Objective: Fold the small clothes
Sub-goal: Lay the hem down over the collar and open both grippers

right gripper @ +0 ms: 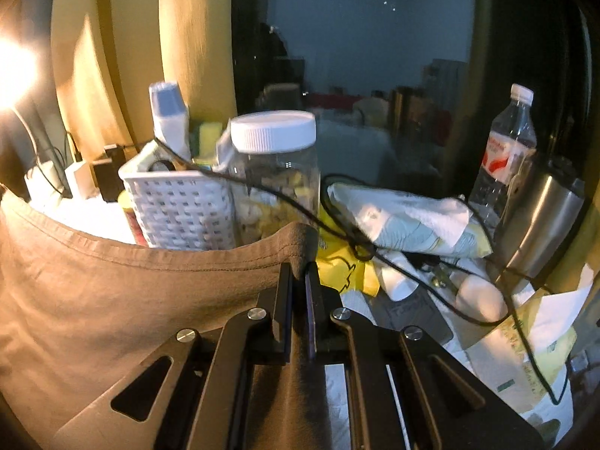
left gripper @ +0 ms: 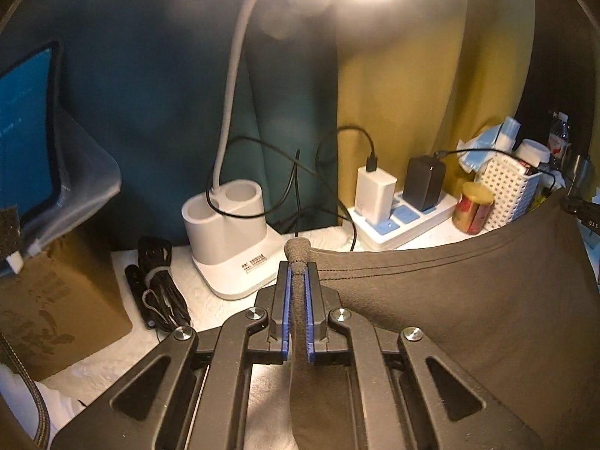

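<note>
Above the cluttered worktop (left gripper: pixel 240 302), my left claw (left gripper: pixel 299 262) and right claw (right gripper: pixel 300 273) each clench a hem corner of the brown garment (left gripper: pixel 468 285), stretching it flat for folding.

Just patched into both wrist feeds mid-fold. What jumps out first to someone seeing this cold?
The brown-grey garment stretched between the two grippers: the left gripper and right gripper each pinch a bunched corner, its stitched hem sagging between them. Next, the glaring desk lamp at the top of the left view, then the clutter behind: a power strip, white basket and white-lidded jar.
</note>
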`<action>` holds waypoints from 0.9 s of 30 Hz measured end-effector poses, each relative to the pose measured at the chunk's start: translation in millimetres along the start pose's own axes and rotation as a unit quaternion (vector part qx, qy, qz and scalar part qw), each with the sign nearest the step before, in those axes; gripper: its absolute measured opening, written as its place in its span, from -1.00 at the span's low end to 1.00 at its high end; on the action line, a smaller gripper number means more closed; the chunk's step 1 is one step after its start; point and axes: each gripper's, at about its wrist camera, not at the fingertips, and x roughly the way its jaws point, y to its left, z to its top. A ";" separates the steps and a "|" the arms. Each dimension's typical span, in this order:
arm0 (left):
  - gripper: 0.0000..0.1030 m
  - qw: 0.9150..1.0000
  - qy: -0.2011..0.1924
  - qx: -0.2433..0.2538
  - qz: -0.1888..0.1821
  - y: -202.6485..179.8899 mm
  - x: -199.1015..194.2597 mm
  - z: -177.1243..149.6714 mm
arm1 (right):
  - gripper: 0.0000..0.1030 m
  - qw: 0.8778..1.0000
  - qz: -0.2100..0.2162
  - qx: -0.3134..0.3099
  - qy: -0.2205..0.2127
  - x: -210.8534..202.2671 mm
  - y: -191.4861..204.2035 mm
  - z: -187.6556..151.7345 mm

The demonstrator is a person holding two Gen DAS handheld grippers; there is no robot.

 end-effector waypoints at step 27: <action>0.28 0.991 0.099 -0.071 0.062 32.9 13.5 -39.2 | 0.29 0.999 -0.025 0.026 0.032 -10.0 -9.4 -12.6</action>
